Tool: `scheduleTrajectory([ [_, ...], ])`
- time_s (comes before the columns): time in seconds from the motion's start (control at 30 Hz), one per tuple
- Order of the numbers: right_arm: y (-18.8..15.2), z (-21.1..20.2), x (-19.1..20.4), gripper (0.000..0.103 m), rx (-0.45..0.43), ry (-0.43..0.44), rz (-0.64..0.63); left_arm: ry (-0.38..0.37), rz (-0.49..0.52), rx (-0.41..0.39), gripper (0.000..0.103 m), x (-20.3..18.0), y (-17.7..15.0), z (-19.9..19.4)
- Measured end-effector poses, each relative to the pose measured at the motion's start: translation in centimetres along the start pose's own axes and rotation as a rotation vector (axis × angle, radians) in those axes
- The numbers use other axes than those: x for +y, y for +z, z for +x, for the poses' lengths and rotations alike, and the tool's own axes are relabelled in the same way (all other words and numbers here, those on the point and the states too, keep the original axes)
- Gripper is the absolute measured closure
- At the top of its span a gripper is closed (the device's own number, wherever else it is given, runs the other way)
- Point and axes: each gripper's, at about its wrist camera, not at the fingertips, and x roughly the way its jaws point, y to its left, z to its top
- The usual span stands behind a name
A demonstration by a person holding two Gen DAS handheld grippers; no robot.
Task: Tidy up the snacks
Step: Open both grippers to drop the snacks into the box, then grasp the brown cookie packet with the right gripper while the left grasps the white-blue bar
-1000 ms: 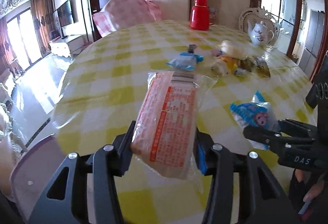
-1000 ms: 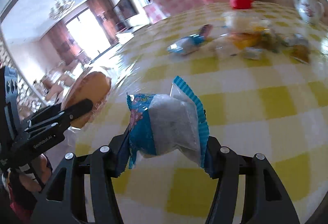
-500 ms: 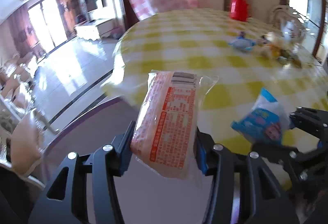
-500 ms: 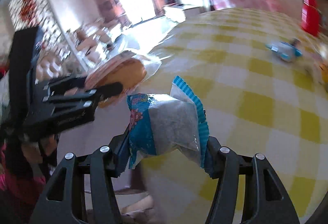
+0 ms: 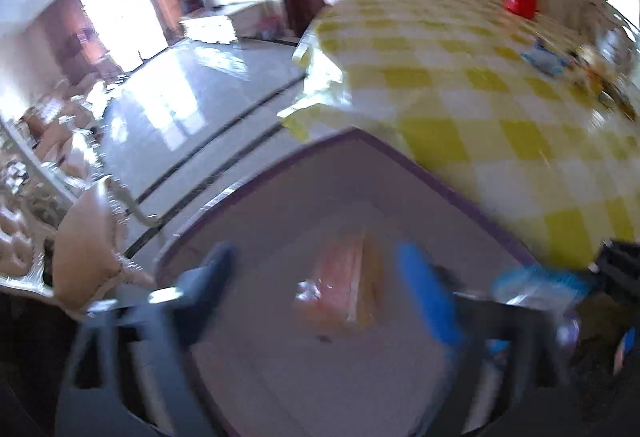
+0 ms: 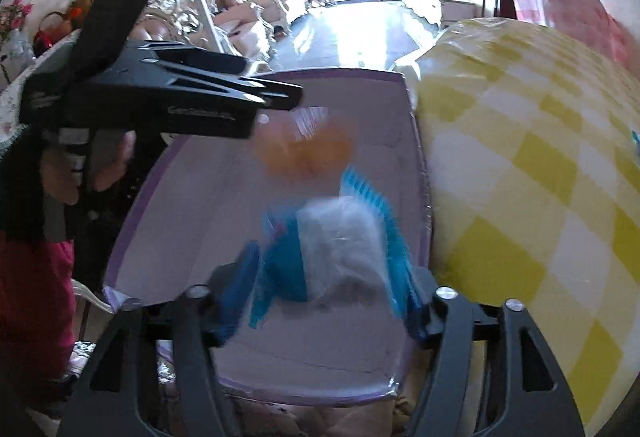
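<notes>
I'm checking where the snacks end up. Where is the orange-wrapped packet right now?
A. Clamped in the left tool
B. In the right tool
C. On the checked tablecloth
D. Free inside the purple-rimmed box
D: the orange-wrapped packet appears blurred against the floor of the purple-rimmed box, between the spread fingers of the left tool, touching neither.

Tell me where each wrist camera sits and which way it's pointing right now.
Left wrist: on the left gripper, tilted down into the purple-rimmed bin beside the checked table; shows its own spread fingers, the orange packet below them, and the right gripper at the edge.
Right wrist: on the right gripper, facing across the bin toward the living room; shows its fingers flanking the blue packet, plus the left gripper and left hand.
Shared: bin, orange packet, table, the other gripper.
</notes>
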Motion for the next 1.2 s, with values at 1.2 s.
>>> scheduleTrajectory([
  [1.2,-15.6,-24.9,-44.7,0.016,-0.261,-0.811,1.004,-0.552,-0.010,-0.108,0.002,-40.3,12.6,4.1],
])
